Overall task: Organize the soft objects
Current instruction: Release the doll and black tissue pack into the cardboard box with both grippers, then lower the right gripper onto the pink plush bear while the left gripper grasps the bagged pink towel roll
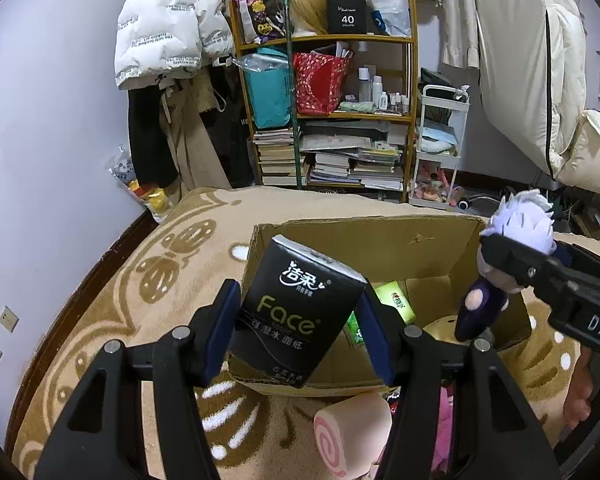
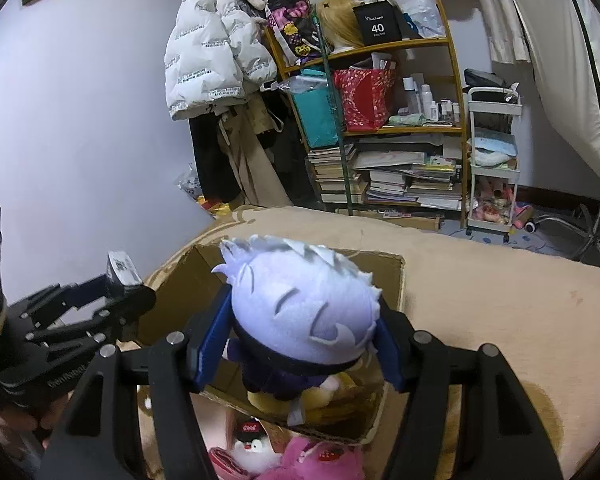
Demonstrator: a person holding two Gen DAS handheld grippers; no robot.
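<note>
My left gripper is shut on a black tissue pack printed "Face", held tilted over the near left rim of an open cardboard box. My right gripper is shut on a small plush doll with pale lilac spiky hair and dark clothes, held above the box. In the left wrist view that doll hangs over the box's right side. Green tissue packs and a yellow round thing lie inside the box.
A pink swirl roll cushion lies on the tan patterned blanket before the box. Pink plush and a small white plush with a black cap lie near it. A cluttered shelf and white cart stand behind.
</note>
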